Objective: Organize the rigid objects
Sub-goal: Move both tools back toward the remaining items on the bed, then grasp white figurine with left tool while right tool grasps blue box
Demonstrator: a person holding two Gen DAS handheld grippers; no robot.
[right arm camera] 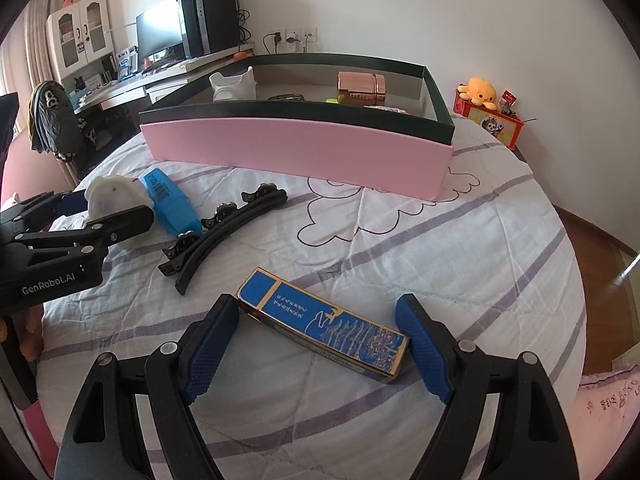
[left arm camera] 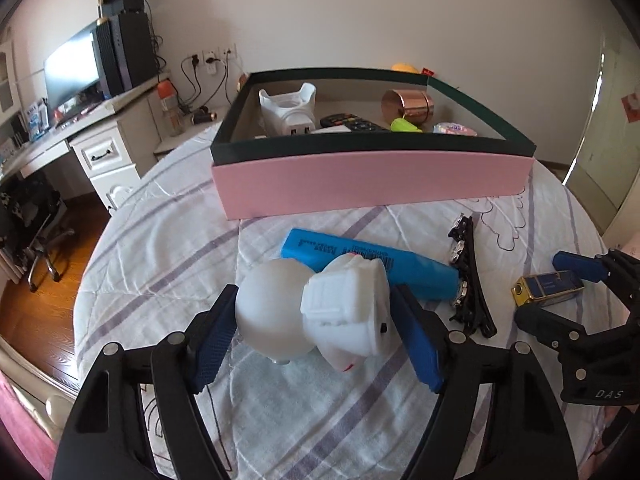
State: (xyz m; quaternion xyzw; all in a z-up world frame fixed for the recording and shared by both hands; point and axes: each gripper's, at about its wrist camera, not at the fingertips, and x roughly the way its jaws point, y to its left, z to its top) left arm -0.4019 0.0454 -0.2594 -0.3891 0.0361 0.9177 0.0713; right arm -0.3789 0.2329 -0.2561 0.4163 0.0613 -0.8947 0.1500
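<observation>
1. Our left gripper (left arm camera: 316, 336) has its jaws spread around the white figurine (left arm camera: 320, 312), which lies on the bed (left arm camera: 304, 420). The pads sit close beside its round head and blocky body, and we cannot tell whether either one touches yet.
2. Our right gripper (right arm camera: 318, 350) is wide open too, its jaws standing either side of the blue-and-gold box (right arm camera: 324, 324). The box lies slantwise between them, one end just beside the left pad, no squeeze on it.
3. To do this well, we reckon the left jaws should close across the figurine's body, not the smooth round head, which looks likely to slip out. The right should square up to the slanted box before closing, or it may pivot.
4. Just past the figurine lies the blue tube (left arm camera: 368, 260), touching it or nearly so, then the black hair clip (left arm camera: 468, 276). Lifting straight up should spare them a nudge.
5. Further out stands the pink box (left arm camera: 368, 182) with the dark rim, our likely destination, already holding a white holder (left arm camera: 286, 110), a copper tin (left arm camera: 408, 106) and smaller bits.
6. The left view looks down into that box and shows the figurine's shape. The right view shows the printed top of the blue-and-gold box and the clip's full curve, plus a yellow plush (right arm camera: 480, 92) beyond the bed.
</observation>
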